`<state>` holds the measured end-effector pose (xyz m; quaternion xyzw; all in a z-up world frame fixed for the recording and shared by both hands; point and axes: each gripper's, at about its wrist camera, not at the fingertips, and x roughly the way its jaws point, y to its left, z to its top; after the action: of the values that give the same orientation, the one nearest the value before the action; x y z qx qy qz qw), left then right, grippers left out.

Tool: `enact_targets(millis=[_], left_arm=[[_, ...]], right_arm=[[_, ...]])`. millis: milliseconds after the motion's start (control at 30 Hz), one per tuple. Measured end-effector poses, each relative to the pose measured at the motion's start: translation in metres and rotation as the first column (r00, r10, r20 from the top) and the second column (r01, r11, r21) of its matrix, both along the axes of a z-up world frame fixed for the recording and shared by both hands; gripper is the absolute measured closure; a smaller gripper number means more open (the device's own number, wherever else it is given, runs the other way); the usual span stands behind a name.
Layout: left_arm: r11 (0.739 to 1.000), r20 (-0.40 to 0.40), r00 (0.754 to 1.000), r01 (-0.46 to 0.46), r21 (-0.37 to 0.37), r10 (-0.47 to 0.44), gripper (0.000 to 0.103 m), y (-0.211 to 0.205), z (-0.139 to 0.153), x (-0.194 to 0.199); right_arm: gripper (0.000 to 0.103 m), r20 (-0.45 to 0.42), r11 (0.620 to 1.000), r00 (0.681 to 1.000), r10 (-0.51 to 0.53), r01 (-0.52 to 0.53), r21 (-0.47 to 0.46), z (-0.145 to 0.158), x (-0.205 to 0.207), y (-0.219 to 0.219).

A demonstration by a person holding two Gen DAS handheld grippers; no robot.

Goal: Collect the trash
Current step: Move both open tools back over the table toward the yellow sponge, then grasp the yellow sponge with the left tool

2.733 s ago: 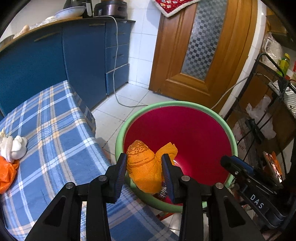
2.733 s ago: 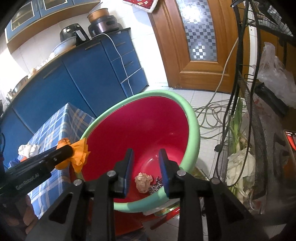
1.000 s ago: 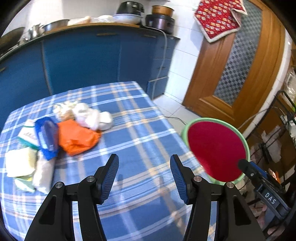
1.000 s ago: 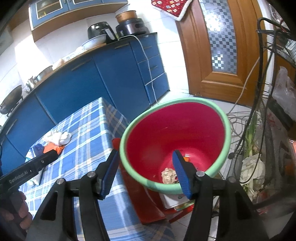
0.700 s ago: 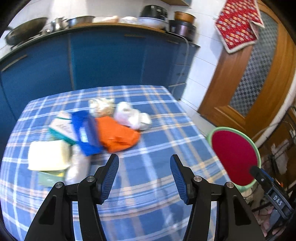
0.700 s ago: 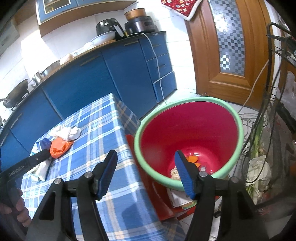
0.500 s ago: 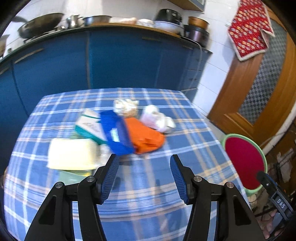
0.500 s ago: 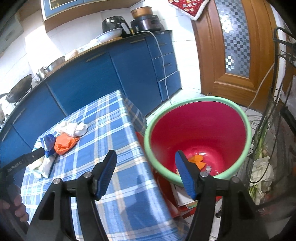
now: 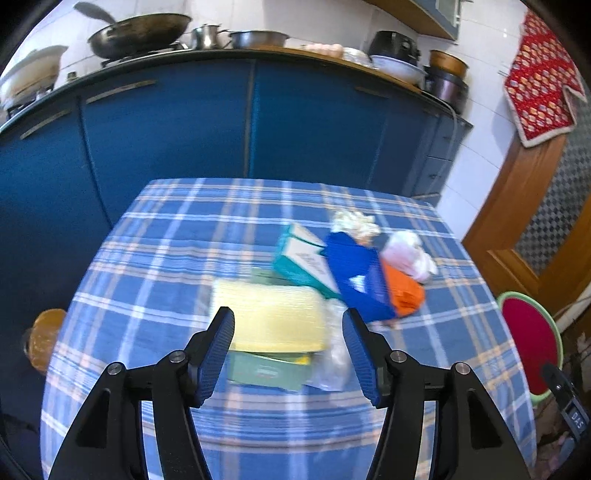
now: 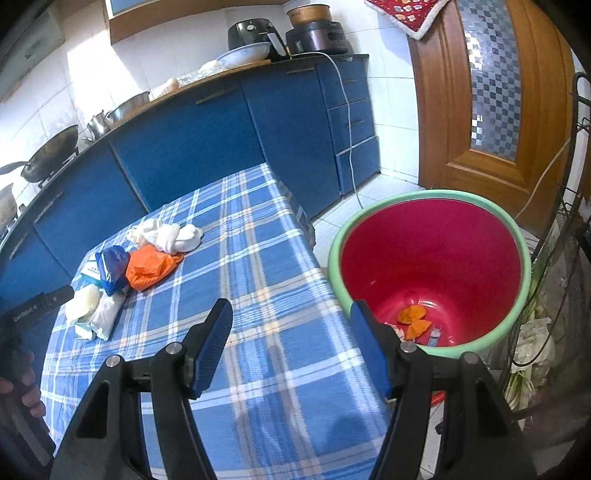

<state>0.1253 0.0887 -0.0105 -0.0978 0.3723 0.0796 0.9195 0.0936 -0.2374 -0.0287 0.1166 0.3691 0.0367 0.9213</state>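
Note:
A heap of trash lies on the blue plaid table [image 9: 166,258]: a yellow packet [image 9: 273,321] on a green one [image 9: 266,371], a teal box [image 9: 303,258], a blue bag [image 9: 360,280], an orange bag [image 9: 404,293] and white tissues [image 9: 406,253]. My left gripper [image 9: 288,354] hovers in front of the yellow packet; its jaws are opening and grip nothing. My right gripper [image 10: 291,350] hangs open and empty over the table's near corner, beside the red bin [image 10: 424,195] with the green rim. Orange scraps [image 10: 413,319] lie at the bin's bottom.
Blue kitchen cabinets [image 9: 166,129] with a wok [image 9: 140,33] and pots on top stand behind the table. A wooden door [image 10: 480,110] and a white cable [image 10: 351,140] are beyond the bin. A wire rack [image 10: 565,258] stands right of the bin. A hand [image 10: 22,384] shows at the left edge.
The left gripper dropped the orange net piece into the bin, then swung left across the table to the trash heap. The right gripper drew back from the bin, so more table shows.

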Motion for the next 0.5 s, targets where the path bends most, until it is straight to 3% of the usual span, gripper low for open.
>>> enact_targets(millis=[133, 500], left_arm=[[0.999, 0.004, 0.999, -0.039, 0.005, 0.039, 0.029, 0.017, -0.005, 0.003], [0.996, -0.034, 0.997, -0.065, -0.063, 0.063, 0.025, 0.045, -0.027, 0.021]], right_arm=[[0.036, -0.008, 1.000, 1.000, 0.012, -0.012, -0.010, -0.001, 0.002, 0.008], [0.036, -0.027, 0.998, 0.999, 0.046, -0.047, -0.044, -0.004, 0.006, 0.031]])
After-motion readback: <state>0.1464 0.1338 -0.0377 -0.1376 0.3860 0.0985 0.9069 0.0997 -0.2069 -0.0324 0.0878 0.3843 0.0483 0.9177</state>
